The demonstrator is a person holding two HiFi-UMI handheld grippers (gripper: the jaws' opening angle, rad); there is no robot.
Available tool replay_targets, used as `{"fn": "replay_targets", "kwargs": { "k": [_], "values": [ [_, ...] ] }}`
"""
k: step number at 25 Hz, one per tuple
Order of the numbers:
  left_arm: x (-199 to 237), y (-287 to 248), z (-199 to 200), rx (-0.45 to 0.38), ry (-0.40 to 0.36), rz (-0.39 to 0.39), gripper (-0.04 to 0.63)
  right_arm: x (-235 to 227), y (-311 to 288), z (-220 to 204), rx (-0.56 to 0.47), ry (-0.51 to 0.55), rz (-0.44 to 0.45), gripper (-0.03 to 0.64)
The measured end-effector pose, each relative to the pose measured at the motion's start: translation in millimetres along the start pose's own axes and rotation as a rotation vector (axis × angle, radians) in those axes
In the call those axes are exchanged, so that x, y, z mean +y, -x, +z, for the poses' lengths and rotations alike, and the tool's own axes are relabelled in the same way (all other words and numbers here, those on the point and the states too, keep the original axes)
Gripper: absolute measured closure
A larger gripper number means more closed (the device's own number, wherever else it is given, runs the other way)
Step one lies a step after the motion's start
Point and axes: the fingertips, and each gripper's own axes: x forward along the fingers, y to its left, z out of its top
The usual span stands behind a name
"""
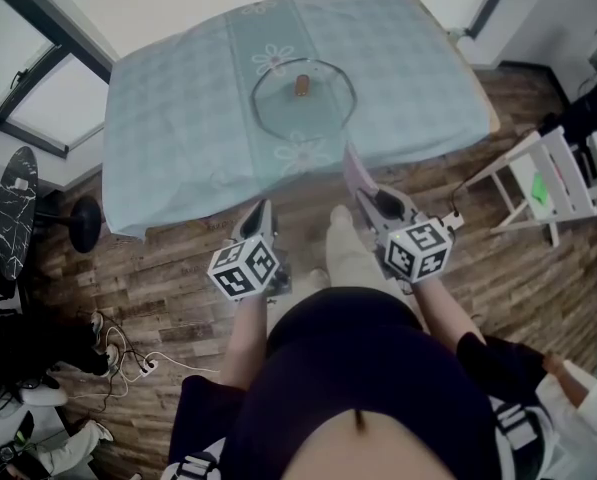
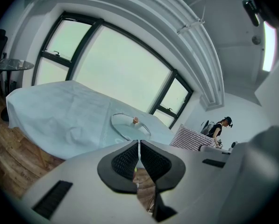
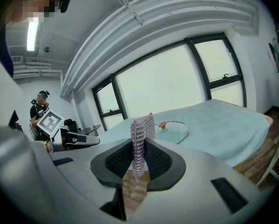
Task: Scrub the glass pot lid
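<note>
Lying near the middle of the cloth-covered surface (image 1: pixel 178 118), the glass pot lid (image 1: pixel 304 96) sits well ahead of both grippers in the head view; the left gripper (image 1: pixel 261 211) and the right gripper (image 1: pixel 370 200) hang off the near edge. In the left gripper view, the jaws are pressed together on nothing, with the lid beyond them. In the right gripper view, the jaws pinch a pink mesh scrubber (image 3: pixel 140 139), and the lid lies beyond, slightly right.
</note>
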Motion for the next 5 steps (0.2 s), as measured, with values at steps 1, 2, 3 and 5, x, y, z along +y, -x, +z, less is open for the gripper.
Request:
{"fn": "replay_targets", "kwargs": {
  "k": [1, 2, 3, 5],
  "values": [
    [0.0, -0.2, 0.3, 0.001, 0.001, -0.001, 0.583, -0.1, -0.2, 0.1, 0.002, 0.001, -0.001, 0.54],
    [0.1, -0.5, 0.6, 0.002, 0.002, -0.003, 0.583, -0.2, -0.7, 0.2, 0.003, 0.003, -0.001, 0.54],
    [0.3, -0.8, 0.8, 0.004, 0.003, -0.004, 0.583, -0.2, -1.2, 0.4, 0.003, 0.003, -0.001, 0.54],
    [1.0, -1.5, 1.1, 0.007, 0.006, -0.007, 0.583, -0.4, -2.3, 1.3, 0.002, 0.005, -0.003, 0.54]
  ]
}}
